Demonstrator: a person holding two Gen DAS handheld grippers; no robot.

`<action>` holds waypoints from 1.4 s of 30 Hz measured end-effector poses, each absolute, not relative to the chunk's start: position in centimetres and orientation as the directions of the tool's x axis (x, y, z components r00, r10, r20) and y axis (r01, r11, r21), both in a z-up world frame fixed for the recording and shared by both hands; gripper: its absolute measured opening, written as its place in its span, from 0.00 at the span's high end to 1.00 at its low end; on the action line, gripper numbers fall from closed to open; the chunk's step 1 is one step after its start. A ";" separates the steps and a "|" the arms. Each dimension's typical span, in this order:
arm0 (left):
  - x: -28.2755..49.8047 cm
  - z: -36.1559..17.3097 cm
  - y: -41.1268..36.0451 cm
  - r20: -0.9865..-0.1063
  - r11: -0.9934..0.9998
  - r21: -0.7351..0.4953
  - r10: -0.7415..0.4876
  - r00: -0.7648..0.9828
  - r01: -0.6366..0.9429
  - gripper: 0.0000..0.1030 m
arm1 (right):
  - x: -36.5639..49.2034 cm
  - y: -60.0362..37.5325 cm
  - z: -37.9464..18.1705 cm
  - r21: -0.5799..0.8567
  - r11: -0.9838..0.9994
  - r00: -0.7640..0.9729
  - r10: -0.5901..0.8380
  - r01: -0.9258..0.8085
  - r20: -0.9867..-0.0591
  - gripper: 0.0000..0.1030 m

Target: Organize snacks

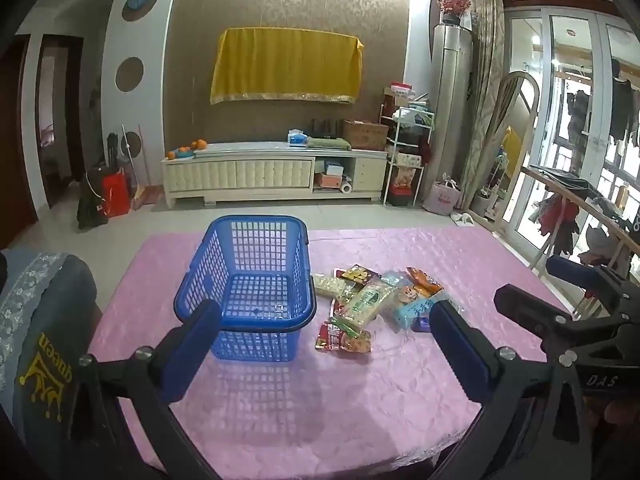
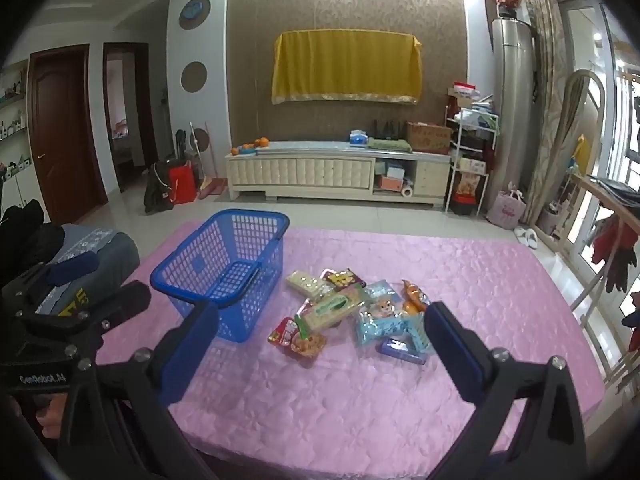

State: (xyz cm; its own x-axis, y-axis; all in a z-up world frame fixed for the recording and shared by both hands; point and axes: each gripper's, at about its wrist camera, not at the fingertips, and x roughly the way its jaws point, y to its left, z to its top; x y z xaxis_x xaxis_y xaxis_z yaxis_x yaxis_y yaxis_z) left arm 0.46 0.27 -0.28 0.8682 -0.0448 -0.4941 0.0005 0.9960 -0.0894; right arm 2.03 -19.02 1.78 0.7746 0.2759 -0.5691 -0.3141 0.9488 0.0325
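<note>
An empty blue plastic basket (image 1: 256,280) stands on the pink tablecloth (image 1: 360,392); it also shows in the right wrist view (image 2: 228,264). A pile of snack packets (image 1: 380,300) lies just right of it, also seen in the right wrist view (image 2: 352,312); a red packet (image 2: 298,338) lies nearest. My left gripper (image 1: 320,344) is open and empty, held above the table in front of the basket. My right gripper (image 2: 320,344) is open and empty, in front of the pile; it also shows at the right of the left wrist view (image 1: 560,300).
A chair with a grey cushion (image 1: 44,340) stands at the table's left edge. A wooden rack with clothes (image 1: 580,216) stands to the right. A cream TV cabinet (image 1: 276,172) lines the far wall beyond bare floor.
</note>
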 end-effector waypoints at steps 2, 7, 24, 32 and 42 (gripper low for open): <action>0.4 -0.2 0.2 -0.494 0.996 -0.088 -0.043 0.868 -0.001 0.00 | 2.1 -19.0 1.8 0.033 0.948 0.772 0.278 -0.317 -0.572 0.00; 0.5 0.0 0.2 -0.496 0.997 -0.083 -0.042 0.867 0.001 0.00 | 2.4 -19.0 2.1 0.031 0.947 0.768 0.278 -0.320 -0.577 0.00; 0.8 0.1 0.4 -0.504 0.996 -0.091 -0.048 0.862 0.002 0.00 | 2.5 -18.9 1.9 0.033 0.946 0.764 0.280 -0.321 -0.581 0.00; 0.7 0.0 0.5 -0.514 0.995 -0.096 -0.055 0.856 0.006 0.00 | 2.6 -19.1 1.8 0.038 0.945 0.758 0.286 -0.326 -0.586 0.00; 0.7 0.0 0.6 -0.517 0.995 -0.097 -0.062 0.854 0.013 0.00 | 2.7 -19.0 1.8 0.042 0.943 0.754 0.289 -0.329 -0.589 0.00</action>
State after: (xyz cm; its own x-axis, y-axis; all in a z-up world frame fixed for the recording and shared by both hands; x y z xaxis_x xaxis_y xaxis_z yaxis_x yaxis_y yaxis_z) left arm 0.72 0.56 0.00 0.8538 -0.0617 -0.5169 0.0131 0.9952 -0.0972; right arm 2.68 -19.02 1.78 0.7545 0.2891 -0.5893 -0.3288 0.9435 0.0418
